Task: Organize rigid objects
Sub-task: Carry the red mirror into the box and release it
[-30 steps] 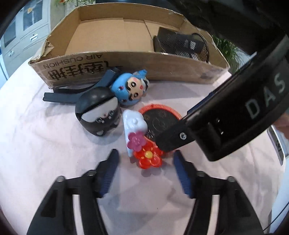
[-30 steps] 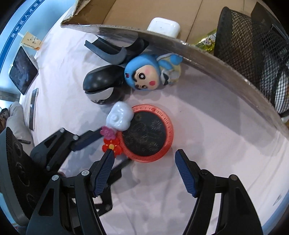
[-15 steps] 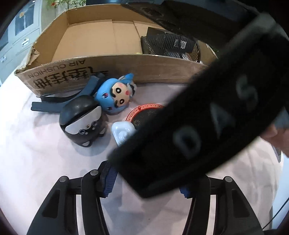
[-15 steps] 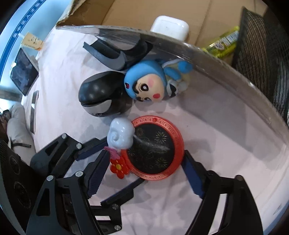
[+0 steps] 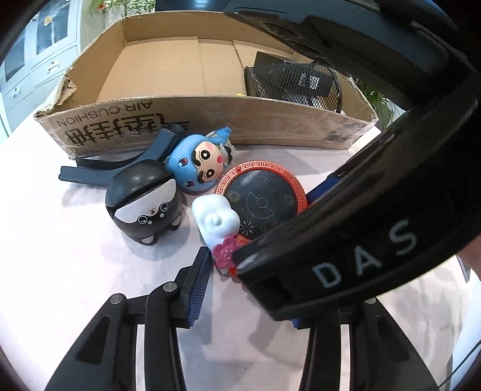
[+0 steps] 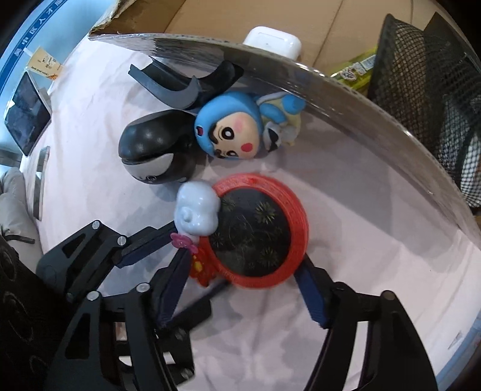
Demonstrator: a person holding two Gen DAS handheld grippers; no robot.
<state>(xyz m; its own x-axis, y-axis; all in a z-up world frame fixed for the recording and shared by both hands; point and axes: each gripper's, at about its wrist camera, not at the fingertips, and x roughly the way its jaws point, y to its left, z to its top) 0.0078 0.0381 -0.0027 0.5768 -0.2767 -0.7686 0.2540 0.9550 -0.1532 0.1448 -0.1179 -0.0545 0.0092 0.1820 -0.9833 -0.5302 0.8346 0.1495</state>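
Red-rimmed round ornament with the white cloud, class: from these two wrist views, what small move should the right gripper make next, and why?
Probably close the right gripper a little more. Its fingers already flank the red-rimmed ornament, which looks tilted up off the cloth, yet the far rim appears to rest there. The left gripper crowds the cloud and flower side, so a firm grip seems needed before lifting toward the cardboard box.

A pale pink cloth covers the table, creased and softly lit. Beyond the cloth's far left edge stand grey cabinets with glass doors and drawers. Green plants show past its far side (another off its far right corner). A blue-striped wall rises beside it.
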